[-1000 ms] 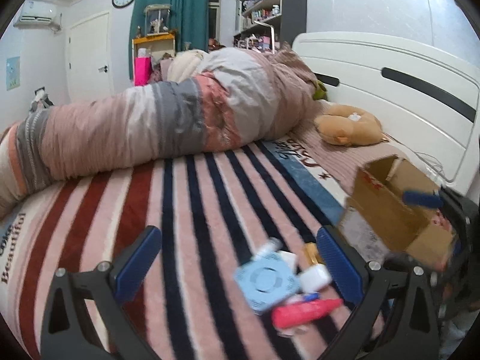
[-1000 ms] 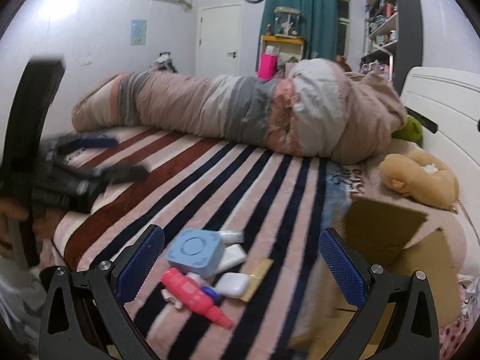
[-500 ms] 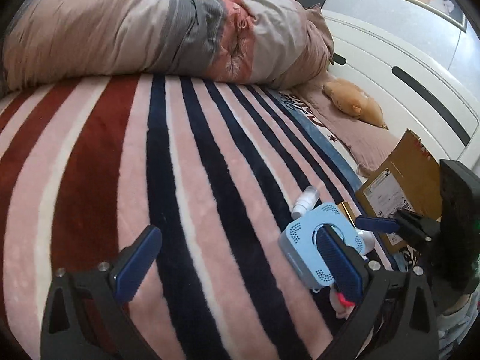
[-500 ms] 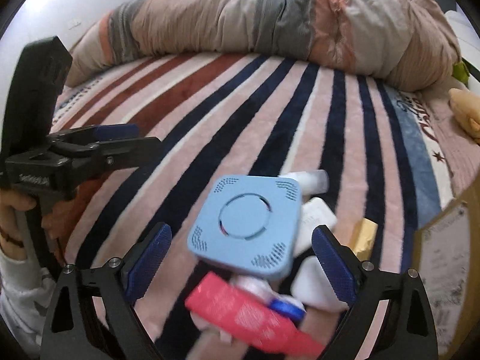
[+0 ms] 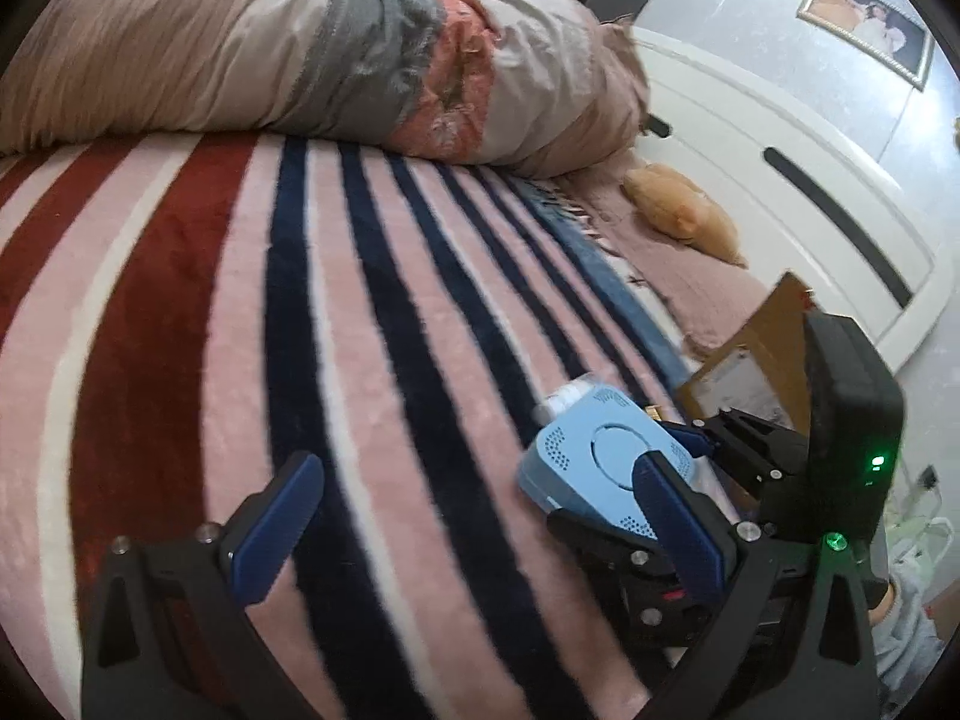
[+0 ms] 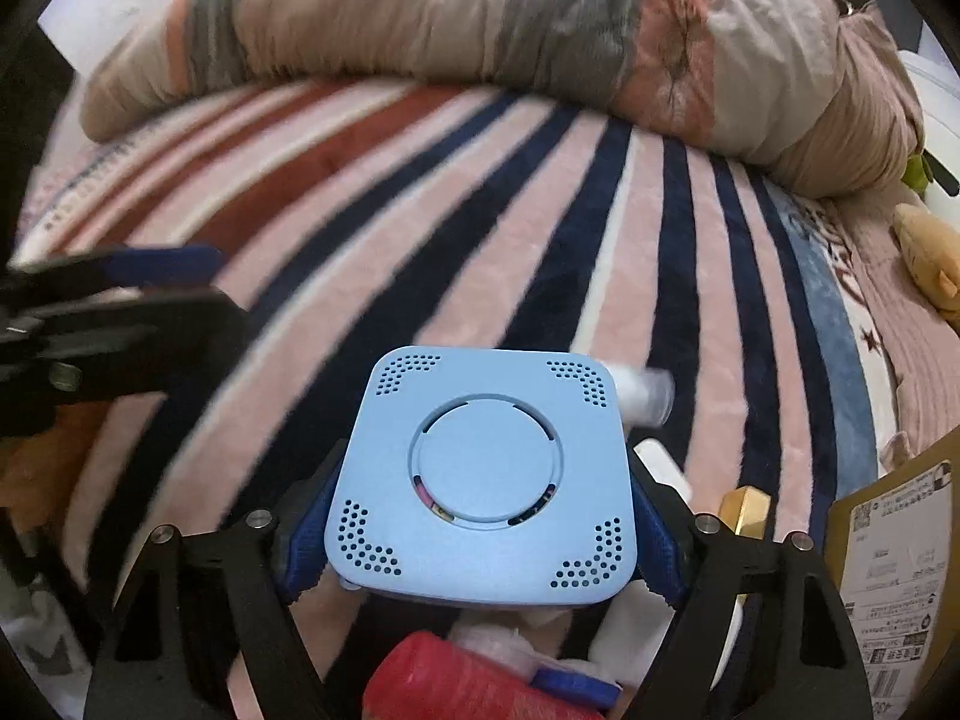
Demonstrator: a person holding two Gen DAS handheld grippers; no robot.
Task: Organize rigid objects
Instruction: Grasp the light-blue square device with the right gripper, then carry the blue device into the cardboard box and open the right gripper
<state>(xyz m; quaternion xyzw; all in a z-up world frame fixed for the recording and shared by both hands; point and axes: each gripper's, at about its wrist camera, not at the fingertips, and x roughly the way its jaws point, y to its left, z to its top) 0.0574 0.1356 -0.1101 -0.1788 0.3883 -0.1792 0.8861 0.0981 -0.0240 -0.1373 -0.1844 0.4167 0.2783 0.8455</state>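
A light blue square device (image 6: 486, 480) with a round centre and perforated corners lies on the striped blanket (image 6: 480, 210). My right gripper (image 6: 480, 540) has its blue pads against the device's two sides. The device also shows in the left wrist view (image 5: 600, 468), with the right gripper's body (image 5: 840, 438) behind it. My left gripper (image 5: 474, 534) is open and empty over the blanket, left of the device. A red bottle (image 6: 444, 684), a white case (image 6: 660, 468), a gold item (image 6: 744, 510) and a small clear bottle (image 6: 645, 393) lie around the device.
A cardboard box (image 6: 894, 576) stands at the right, also seen in the left wrist view (image 5: 756, 360). A rolled quilt (image 5: 300, 54) lies across the far side of the bed. A plush toy (image 5: 684, 210) rests by the white headboard (image 5: 810, 180).
Both grippers dropped low toward the blanket. My right gripper moved forward over the pile and closed its pads onto the blue device. My left gripper came alongside it, still open.
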